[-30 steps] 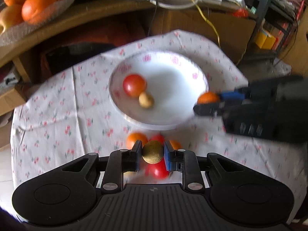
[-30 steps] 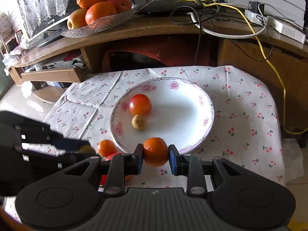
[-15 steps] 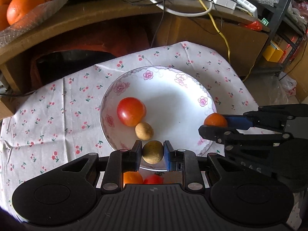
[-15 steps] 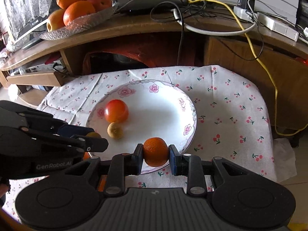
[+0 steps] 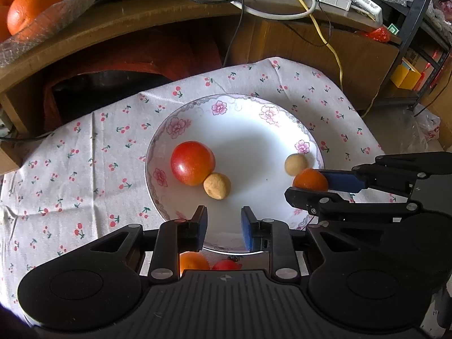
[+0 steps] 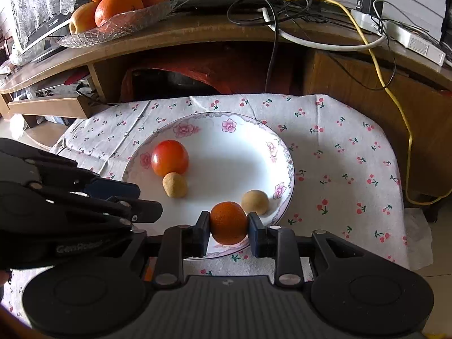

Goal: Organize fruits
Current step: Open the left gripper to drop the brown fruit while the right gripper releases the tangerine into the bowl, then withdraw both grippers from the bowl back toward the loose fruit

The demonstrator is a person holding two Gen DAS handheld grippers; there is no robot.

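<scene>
White plate (image 6: pixel 285 180) with pink flowers, cherry-print tablecloth (image 6: pixel 339 147) (red on white), red tomato (image 6: pixel 169 157).

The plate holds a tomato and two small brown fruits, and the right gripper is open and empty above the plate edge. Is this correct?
Not quite. The right gripper is shut on an orange, as the right wrist view shows. The plate does hold the tomato and two brown fruits.

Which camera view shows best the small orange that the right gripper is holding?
The right wrist view: the small orange sits centred and near, clamped between both fingers of the right gripper. In the left wrist view it appears smaller at the side, with its lower part hidden by a finger.
</scene>
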